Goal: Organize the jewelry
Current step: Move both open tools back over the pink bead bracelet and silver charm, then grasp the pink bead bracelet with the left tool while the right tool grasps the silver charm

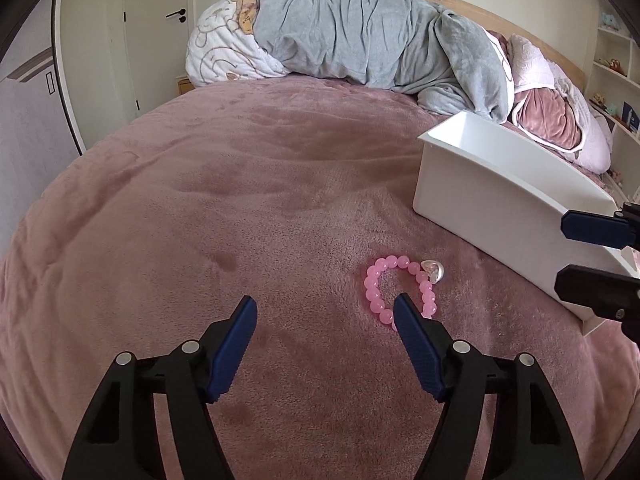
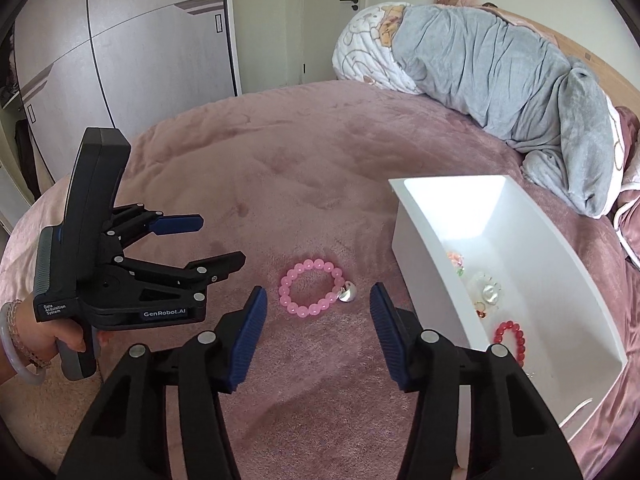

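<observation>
A pink bead bracelet (image 1: pixel 380 286) with a silver charm (image 1: pixel 434 269) lies on the pink bedspread; it also shows in the right wrist view (image 2: pixel 310 294). My left gripper (image 1: pixel 326 304) is open and empty, its right finger just in front of the bracelet; it shows at the left of the right wrist view (image 2: pixel 220 240). My right gripper (image 2: pixel 318 294) is open and empty, fingers either side of the bracelet and short of it; it shows at the left wrist view's right edge (image 1: pixel 562 252). A white box (image 2: pixel 416 240) to the right holds a red bead bracelet (image 2: pixel 510 338) and other pieces (image 2: pixel 486 292).
The pink bedspread (image 1: pixel 240 200) covers the bed. A grey blanket bundle (image 1: pixel 360 36) and pillows (image 1: pixel 548 116) lie at the far side. Wardrobe doors (image 2: pixel 140 40) and a room door (image 2: pixel 332 20) stand beyond the bed. Shelves (image 1: pixel 616 80) are at far right.
</observation>
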The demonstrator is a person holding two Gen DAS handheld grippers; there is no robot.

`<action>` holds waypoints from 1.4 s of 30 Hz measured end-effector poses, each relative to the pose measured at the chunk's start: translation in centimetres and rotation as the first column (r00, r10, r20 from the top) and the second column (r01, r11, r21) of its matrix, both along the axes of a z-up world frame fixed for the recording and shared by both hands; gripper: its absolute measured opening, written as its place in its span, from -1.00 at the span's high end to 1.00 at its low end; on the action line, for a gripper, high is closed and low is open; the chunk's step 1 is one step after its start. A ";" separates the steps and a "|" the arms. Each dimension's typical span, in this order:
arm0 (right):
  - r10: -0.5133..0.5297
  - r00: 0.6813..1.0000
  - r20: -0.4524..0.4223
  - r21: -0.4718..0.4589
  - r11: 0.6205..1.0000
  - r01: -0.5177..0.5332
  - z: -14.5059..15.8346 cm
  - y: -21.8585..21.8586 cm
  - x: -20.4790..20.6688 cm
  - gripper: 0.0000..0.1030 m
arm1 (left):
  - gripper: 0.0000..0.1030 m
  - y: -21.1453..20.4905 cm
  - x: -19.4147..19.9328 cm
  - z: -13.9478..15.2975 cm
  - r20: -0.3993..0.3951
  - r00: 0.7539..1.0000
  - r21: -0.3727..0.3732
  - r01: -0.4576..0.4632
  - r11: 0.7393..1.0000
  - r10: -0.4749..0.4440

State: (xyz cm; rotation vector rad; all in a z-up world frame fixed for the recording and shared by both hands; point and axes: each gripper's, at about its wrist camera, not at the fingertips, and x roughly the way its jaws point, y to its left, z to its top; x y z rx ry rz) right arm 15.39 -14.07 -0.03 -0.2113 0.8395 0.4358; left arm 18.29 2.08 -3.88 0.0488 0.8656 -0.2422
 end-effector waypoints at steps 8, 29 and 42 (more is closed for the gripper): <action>0.002 0.997 -0.075 -0.051 0.999 -0.006 -4.9 0.4 4.0 0.24 | -0.01 -1.8 3.0 -2.6 -0.040 0.994 -0.036 0.097 0.995 -0.098; -0.025 0.991 -0.130 -0.114 0.993 0.010 -10.6 1.2 8.6 0.58 | 0.68 -3.2 5.2 -6.6 -0.106 0.982 -0.016 0.153 0.988 -0.154; 0.002 0.984 -0.176 -0.106 0.994 -0.021 -11.3 2.3 9.6 0.53 | 0.68 0.8 2.9 -6.8 -0.151 0.986 -0.070 0.055 0.996 -0.065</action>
